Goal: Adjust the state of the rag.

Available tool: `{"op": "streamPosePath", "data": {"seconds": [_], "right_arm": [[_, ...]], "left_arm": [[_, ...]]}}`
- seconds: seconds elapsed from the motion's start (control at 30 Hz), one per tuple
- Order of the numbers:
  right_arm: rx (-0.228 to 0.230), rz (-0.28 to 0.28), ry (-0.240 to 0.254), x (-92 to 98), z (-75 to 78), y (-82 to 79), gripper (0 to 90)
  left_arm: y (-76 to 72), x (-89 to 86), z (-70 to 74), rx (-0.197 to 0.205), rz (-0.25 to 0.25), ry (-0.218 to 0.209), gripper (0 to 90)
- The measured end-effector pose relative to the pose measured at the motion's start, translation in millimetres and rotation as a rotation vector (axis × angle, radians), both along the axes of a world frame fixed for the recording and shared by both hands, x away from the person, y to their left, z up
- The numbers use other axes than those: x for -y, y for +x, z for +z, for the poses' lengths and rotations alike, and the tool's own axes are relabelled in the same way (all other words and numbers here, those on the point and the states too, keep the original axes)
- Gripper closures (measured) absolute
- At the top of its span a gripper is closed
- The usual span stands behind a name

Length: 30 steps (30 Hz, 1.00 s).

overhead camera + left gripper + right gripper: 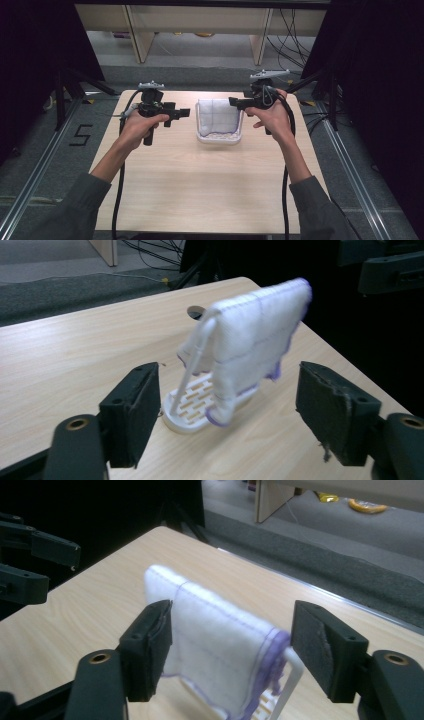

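Both your left gripper and right gripper stand released at frame centre; brush the cloth and it slides off its rack.

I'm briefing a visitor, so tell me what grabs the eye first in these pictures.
First, the white cloth with purple edging, draped over a small white slatted rack at the far middle of the wooden table. Next, the two black grippers flanking it: the left gripper and the right gripper point inward at the cloth from either side, jaws open and holding nothing.
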State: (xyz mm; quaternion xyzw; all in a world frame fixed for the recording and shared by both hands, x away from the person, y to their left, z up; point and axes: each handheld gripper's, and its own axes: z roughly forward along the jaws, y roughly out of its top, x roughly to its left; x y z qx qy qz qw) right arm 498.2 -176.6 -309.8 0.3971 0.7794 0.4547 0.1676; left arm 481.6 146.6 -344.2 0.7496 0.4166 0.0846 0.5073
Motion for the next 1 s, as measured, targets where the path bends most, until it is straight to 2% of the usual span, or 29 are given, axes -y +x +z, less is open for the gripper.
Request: {"op": "streamPosePath", "data": {"seconds": [0.27,0.3,0.37,0.4,0.43,0.57,0.67,0.73,0.77,0.8,0.83,0.9,0.93,0.97,1.0], "right_arm": [[0.007,0.036,0.012,-4.0,-5.6,-18.4,29.5],[-0.008,0.037,0.026,-4.3,-7.4,-23.6,29.1],[0.005,0.046,0.016,-3.2,-9.4,-26.9,28.7],[-0.015,0.031,0.023,-3.0,-9.9,-32.3,28.5],[0.000,0.042,0.020,-1.7,-11.6,-33.6,28.4],[-0.001,0.059,0.031,0.1,-17.3,-45.1,28.1],[0.011,0.064,0.017,3.4,-21.5,-50.9,28.1],[0.012,0.065,0.012,5.2,-23.0,-51.5,28.1],[-0.001,0.063,0.029,6.6,-27.8,-54.1,28.1],[-0.007,0.054,0.032,7.5,-29.2,-56.6,28.1],[0.016,0.057,0.027,8.5,-32.0,-57.8,28.1],[0.002,0.067,0.030,9.8,-36.2,-63.0,28.1],[-0.006,0.051,0.028,10.0,-37.8,-67.7,28.1],[0.015,0.060,0.008,11.8,-40.5,-69.3,28.1],[0.017,0.059,-0.003,12.5,-43.3,-72.4,28.1]], "left_arm": [[-20.6,3.3,-8.1,0.009,-0.024,-0.019,18.9],[-25.7,2.1,-11.9,0.006,-0.032,-0.021,18.4],[-31.8,0.5,-16.4,0.004,-0.036,-0.022,17.6],[-31.8,0.5,-16.4,0.004,-0.036,-0.022,16.9],[-38.0,-1.6,-21.1,0.007,-0.034,-0.015,16.3],[-47.1,-4.6,-28.6,0.013,-0.033,0.000,15.5],[-55.0,-7.2,-35.8,0.017,-0.033,0.000,15.5],[-60.6,-8.4,-39.3,0.028,-0.032,0.011,15.5],[-67.1,-9.5,-42.2,0.030,-0.029,0.005,15.5],[-67.1,-9.5,-42.2,0.030,-0.029,0.005,15.5],[-70.5,-10.3,-44.4,0.036,-0.035,0.008,15.5],[-81.1,-11.6,-51.5,0.046,-0.045,0.035,15.6],[-84.8,-11.9,-54.2,0.046,-0.045,0.033,15.5],[-88.7,-12.3,-56.7,0.049,-0.045,0.035,15.7],[-92.5,-12.5,-59.5,0.050,-0.050,0.032,15.9]]}}
